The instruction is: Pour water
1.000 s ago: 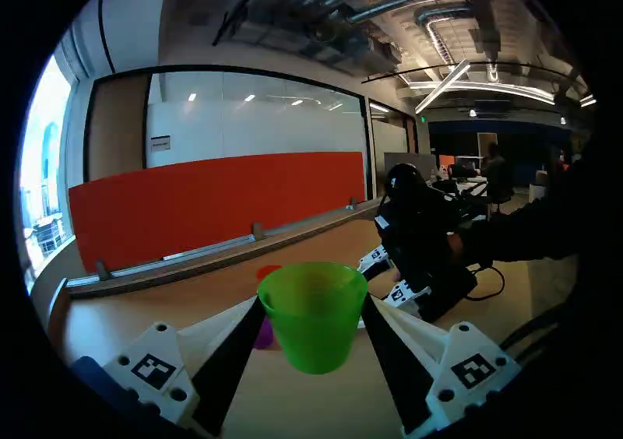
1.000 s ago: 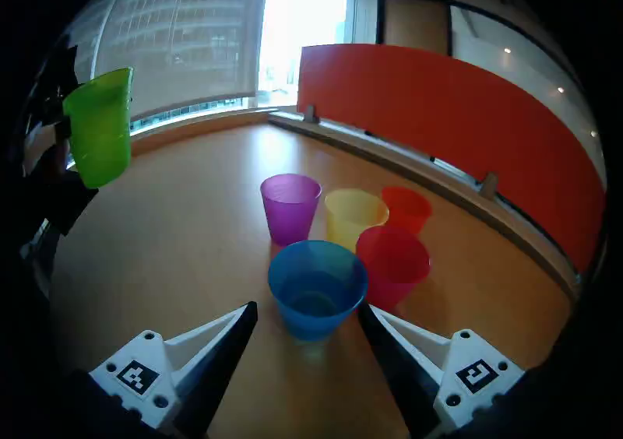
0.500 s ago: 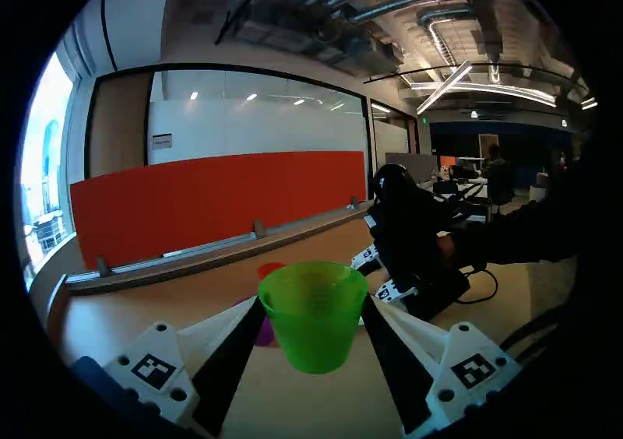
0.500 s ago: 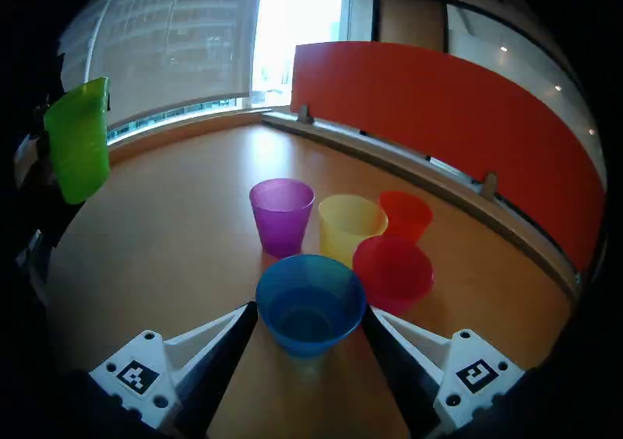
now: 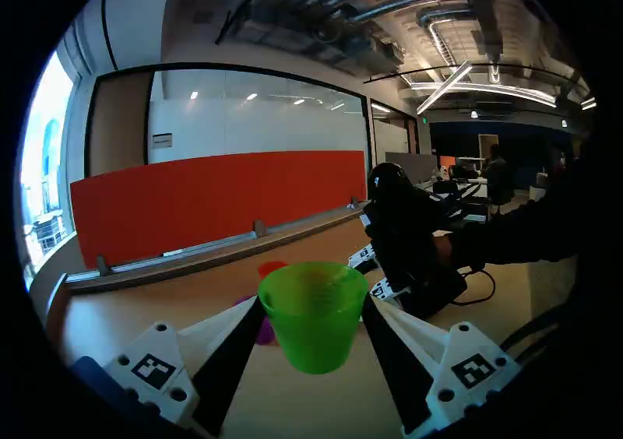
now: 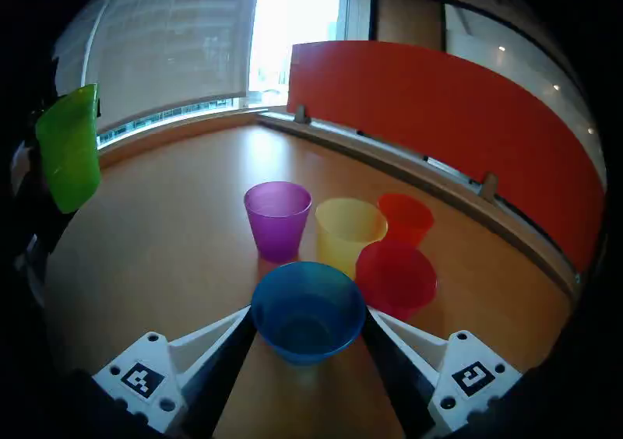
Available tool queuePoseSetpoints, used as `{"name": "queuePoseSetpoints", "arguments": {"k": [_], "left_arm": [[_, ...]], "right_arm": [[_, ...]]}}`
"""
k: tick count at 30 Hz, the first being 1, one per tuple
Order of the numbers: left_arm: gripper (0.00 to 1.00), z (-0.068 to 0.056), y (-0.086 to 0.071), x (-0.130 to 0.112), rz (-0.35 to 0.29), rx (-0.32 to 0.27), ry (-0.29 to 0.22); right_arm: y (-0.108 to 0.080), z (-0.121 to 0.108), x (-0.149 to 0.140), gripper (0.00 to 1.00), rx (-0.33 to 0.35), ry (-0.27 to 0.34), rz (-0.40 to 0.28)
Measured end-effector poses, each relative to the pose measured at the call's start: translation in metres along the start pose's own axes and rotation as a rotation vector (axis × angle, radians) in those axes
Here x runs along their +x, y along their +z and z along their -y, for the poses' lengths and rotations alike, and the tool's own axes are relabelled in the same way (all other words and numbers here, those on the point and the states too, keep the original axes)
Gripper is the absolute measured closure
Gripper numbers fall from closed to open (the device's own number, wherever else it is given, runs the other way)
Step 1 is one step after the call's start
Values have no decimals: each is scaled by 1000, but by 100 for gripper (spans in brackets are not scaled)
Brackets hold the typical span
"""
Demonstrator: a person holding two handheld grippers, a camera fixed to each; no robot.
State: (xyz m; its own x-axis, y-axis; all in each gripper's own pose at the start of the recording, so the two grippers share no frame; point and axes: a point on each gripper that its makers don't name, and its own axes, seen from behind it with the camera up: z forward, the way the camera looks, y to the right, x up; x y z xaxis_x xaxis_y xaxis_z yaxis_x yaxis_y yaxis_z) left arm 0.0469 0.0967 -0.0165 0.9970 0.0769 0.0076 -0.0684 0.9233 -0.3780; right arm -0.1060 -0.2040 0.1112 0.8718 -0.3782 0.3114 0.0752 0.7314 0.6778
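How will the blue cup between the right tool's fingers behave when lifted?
The blue cup looks like thin translucent plastic, so probably light and apt to flex under a hard squeeze. Its wall tapers downward, so it shouldn't slip down through the right tool easily. It seems to hold water; tilting may spill.

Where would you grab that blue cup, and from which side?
By its side wall just under the rim, from the near side. The blue cup stands upright and open-topped, the red cup and yellow cup crowd its far side, and the right tongs straddle it.
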Motion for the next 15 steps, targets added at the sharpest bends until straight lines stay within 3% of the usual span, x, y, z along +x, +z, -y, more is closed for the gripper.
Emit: {"name": "queuePoseSetpoints", "arguments": {"k": [8,15], "left_arm": [[13,1,3,-3,6,3,1],[13,2,4,-5,10,8,1]], "right_arm": [[-2,5,1,8,18,5,-18],[-13,10,13,8,19,12,-74]]}}
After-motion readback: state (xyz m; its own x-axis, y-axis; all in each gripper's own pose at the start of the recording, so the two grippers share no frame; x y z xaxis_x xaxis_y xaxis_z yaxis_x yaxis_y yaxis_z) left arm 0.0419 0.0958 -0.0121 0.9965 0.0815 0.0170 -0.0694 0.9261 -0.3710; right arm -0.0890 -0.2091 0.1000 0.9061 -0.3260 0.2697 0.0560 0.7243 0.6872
